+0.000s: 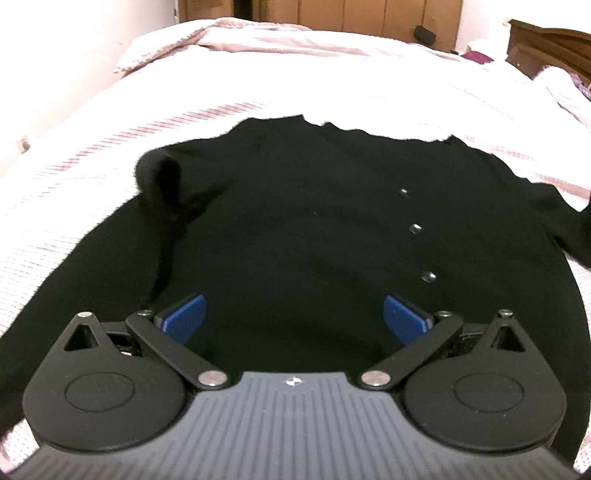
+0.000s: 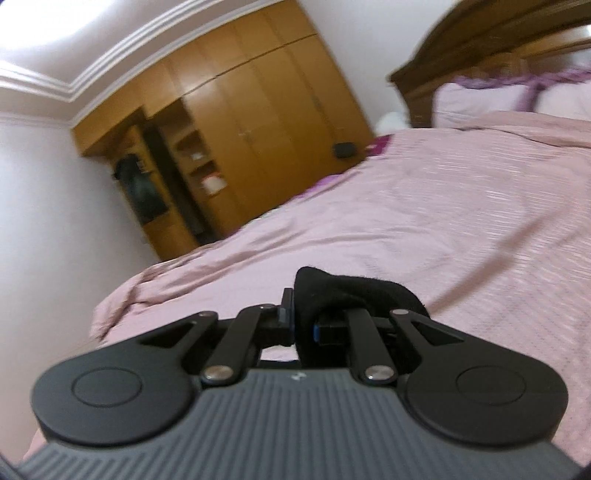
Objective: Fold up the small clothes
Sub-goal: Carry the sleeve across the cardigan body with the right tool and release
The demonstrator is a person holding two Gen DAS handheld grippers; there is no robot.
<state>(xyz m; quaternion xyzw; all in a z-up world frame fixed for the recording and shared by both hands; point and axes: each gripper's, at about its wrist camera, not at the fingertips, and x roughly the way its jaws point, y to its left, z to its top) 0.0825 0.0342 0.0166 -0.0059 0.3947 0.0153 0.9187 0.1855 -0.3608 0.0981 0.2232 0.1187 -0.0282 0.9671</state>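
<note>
Left gripper (image 1: 293, 317) hovering wide open over fuzzy black cardigan (image 1: 295, 229) lying on ribbed pink bedspread (image 1: 92, 166); right gripper (image 2: 303, 325) pinching probably its sleeve

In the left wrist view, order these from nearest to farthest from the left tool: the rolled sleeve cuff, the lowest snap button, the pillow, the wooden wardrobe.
From the left tool, which is open above the black cardigan:
1. Lowest snap button, just ahead on the right.
2. Rolled sleeve cuff, farther up on the left.
3. Pillow, at the far left of the bed.
4. Wooden wardrobe, behind the bed.
</note>
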